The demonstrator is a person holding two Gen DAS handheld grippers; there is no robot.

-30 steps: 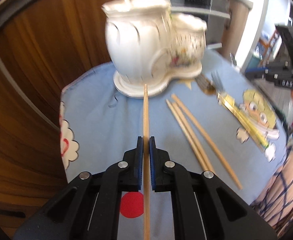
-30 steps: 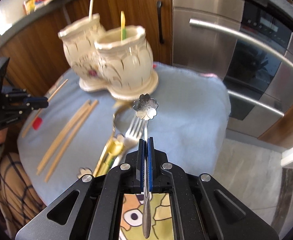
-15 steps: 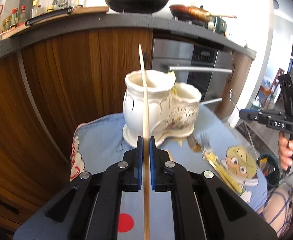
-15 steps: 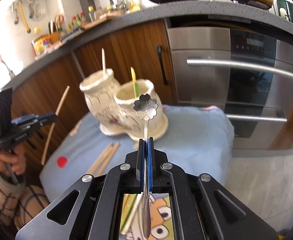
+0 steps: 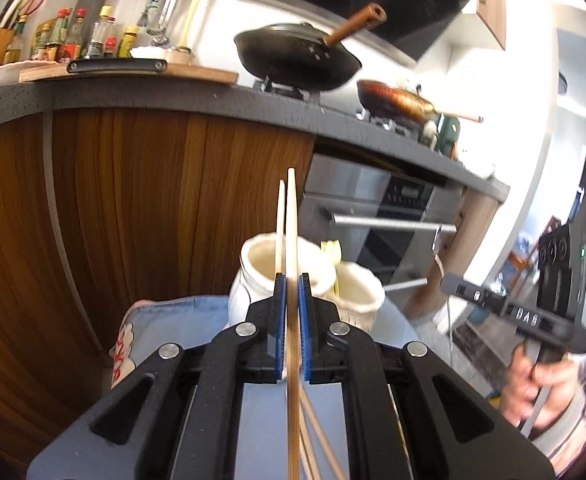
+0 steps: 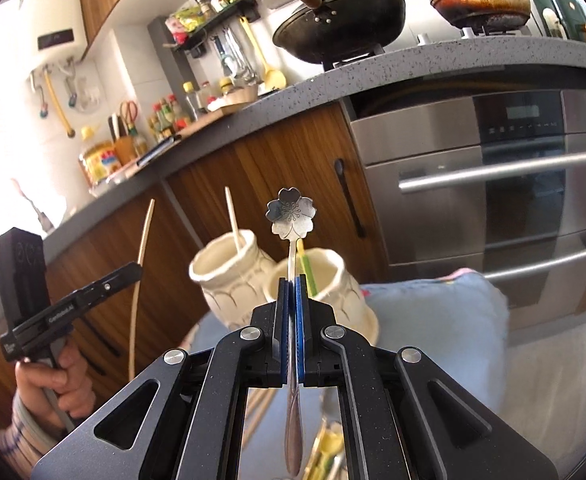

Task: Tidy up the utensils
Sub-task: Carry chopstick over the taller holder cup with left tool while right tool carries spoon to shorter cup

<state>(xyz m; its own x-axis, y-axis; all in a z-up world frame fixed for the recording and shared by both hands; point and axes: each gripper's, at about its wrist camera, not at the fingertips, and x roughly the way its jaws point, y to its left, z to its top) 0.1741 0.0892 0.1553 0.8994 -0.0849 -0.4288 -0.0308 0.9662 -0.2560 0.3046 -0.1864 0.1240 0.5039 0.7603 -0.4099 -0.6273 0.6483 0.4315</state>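
On the blue-clothed bench (image 6: 445,312), at 12 o'clock of both wrist views:

- Holder: cream ceramic twin-cup utensil holder (image 5: 313,276) (image 6: 253,280), upright on the cloth. One cup (image 6: 223,264) carries a pale chopstick (image 6: 233,220) standing tilted; the other cup (image 6: 325,276) carries a yellow-green handled piece (image 6: 307,268), type not discernible.
- Left gripper (image 5: 291,292): closed narrow on a bamboo chopstick (image 5: 291,240), clamped between the blue pads. Stick points up to 12 o'clock, its tip above the holder's rim; it hides the pale chopstick's right edge. From the right wrist view this gripper (image 6: 133,272) sits at 9 o'clock, held up beside the holder, chopstick (image 6: 141,264) roughly vertical.
- Right gripper (image 6: 291,292): closed narrow on a metal spoon (image 6: 291,216) with a flower-shaped end, flower uppermost at 12 o'clock, raised in front of the right-hand cup. From the left wrist view this gripper (image 5: 453,284) sits at 3 o'clock, to the right of the holder.
- Loose stock: further chopsticks (image 5: 317,436) lying on the cloth at 6 o'clock, under the left gripper.
- Background: dark wok (image 5: 297,60) on the hob at 12 o'clock.
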